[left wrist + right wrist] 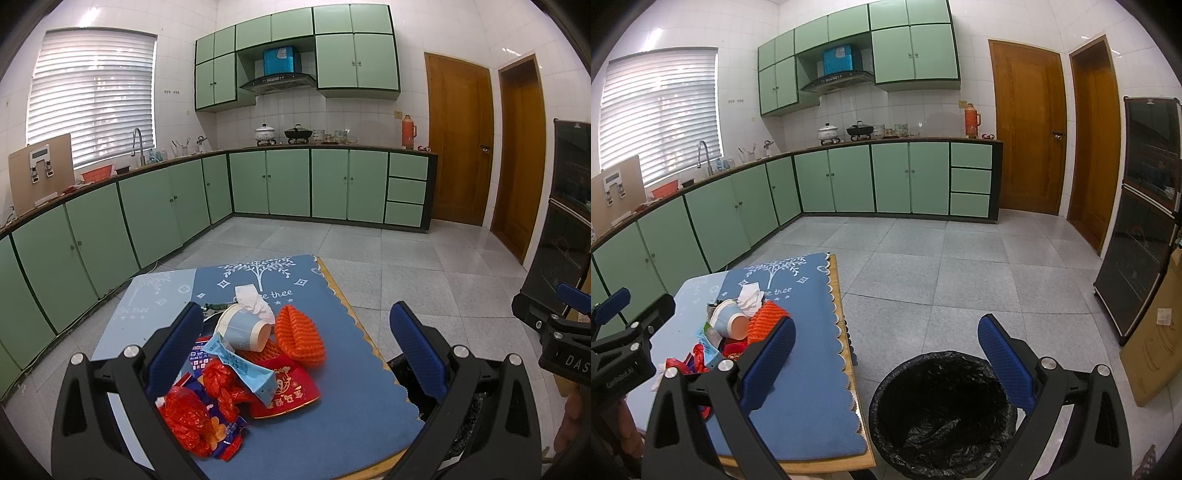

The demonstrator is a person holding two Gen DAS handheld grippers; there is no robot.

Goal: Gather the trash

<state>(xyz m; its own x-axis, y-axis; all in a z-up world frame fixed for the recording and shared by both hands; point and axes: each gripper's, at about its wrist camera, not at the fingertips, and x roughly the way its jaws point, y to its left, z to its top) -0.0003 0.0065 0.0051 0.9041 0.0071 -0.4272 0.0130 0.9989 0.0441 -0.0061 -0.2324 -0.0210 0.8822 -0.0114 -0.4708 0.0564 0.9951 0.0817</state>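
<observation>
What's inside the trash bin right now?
The trash bin beside the table shows only its crumpled black liner; no trash is visible inside. The bottom is dark, and the right gripper covers part of the rim.

A big round bin (942,413) with a black bag sits beside the low table (816,467).
Trash lies piled on the table's blue cloth (809,369).

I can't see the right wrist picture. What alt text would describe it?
An open, empty blue-padded claw hovers above a black-lined trash bin on the kitchen floor. To its left, a blue-covered table holds a pile of trash, including a tipped paper cup and orange foam netting.
</observation>
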